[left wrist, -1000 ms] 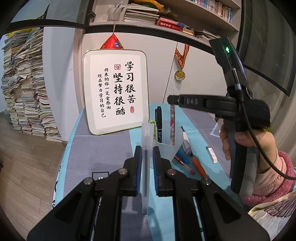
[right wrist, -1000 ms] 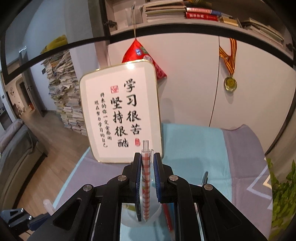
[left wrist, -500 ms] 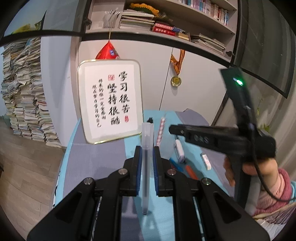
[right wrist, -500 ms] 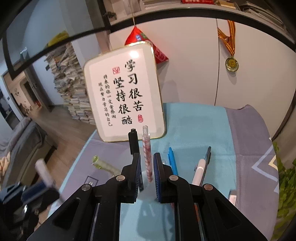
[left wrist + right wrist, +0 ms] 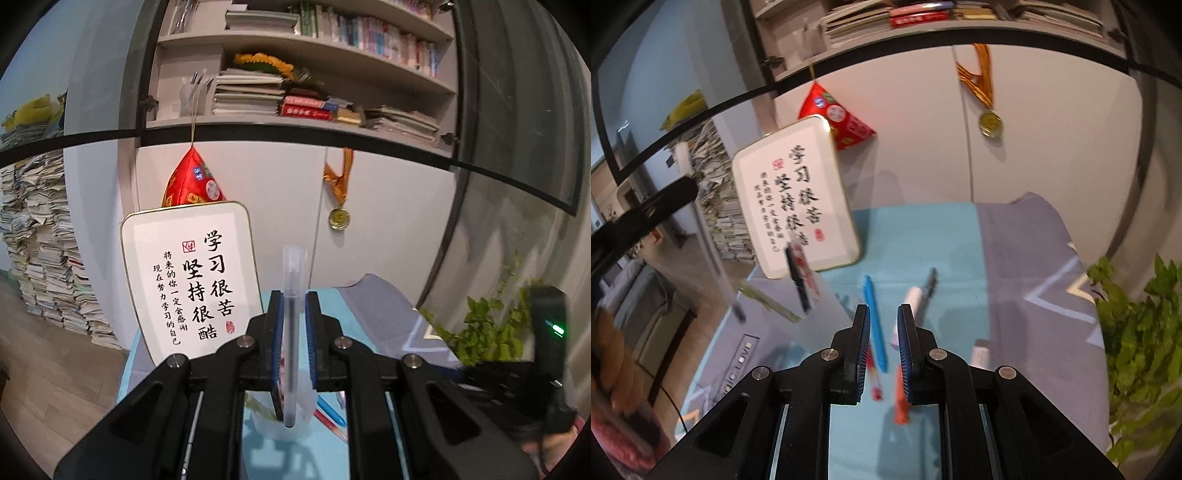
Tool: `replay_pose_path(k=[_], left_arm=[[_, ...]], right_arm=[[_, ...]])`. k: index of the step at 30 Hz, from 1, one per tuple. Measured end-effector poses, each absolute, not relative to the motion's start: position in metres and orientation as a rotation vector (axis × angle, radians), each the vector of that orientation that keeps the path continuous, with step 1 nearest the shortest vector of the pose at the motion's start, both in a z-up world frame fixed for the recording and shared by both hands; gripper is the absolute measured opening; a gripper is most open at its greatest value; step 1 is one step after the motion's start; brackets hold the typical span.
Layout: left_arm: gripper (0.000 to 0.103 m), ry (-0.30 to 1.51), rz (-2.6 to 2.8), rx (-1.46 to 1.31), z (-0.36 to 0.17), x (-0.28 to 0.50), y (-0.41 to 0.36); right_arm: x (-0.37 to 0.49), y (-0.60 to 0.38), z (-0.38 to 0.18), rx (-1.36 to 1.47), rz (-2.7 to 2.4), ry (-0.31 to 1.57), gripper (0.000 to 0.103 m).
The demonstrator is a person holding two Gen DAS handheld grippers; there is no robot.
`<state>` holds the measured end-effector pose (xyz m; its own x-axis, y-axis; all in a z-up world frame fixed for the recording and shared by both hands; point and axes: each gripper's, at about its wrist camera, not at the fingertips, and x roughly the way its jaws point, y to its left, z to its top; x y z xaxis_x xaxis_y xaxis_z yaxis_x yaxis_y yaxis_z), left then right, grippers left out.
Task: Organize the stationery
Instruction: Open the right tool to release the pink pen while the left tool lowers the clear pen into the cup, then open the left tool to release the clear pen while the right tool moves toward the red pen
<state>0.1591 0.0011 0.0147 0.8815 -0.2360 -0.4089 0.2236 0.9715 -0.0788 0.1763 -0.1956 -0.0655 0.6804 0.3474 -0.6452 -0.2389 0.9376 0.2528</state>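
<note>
I see paper stacks (image 5: 44,251) far left, a calligraphy board (image 5: 192,280) propped on the teal-and-grey table (image 5: 934,236). My left claw (image 5: 293,332) grips an upright clear pen (image 5: 293,317) above a cup (image 5: 280,424); my right claw (image 5: 882,332) is parted, empty, over loose pens (image 5: 875,325).

- White cabinet doors (image 5: 280,206) are filling the back wall, under shelves (image 5: 303,122) carrying books.
- A medal (image 5: 339,218) and a red ornament (image 5: 192,184) are hanging there.
- Paper stacks (image 5: 40,240) are standing on wood floor (image 5: 48,369) at left.
- A plant (image 5: 1137,332) is showing at right.
</note>
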Motion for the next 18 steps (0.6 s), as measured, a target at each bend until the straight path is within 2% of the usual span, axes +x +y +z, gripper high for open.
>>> replay_pose_path(k=[6, 18], left_arm=[[0.010, 0.463, -0.194, -0.052, -0.006, 0.187, -0.001], [0.010, 0.556, -0.188, -0.059, -0.040, 0.193, 0.000]], right_arm=[[0.175, -0.220, -0.081, 0.162, 0.279, 0.788, 0.014], [0.178, -0.229, -0.096, 0.196, 0.280, 0.824, 0.014]])
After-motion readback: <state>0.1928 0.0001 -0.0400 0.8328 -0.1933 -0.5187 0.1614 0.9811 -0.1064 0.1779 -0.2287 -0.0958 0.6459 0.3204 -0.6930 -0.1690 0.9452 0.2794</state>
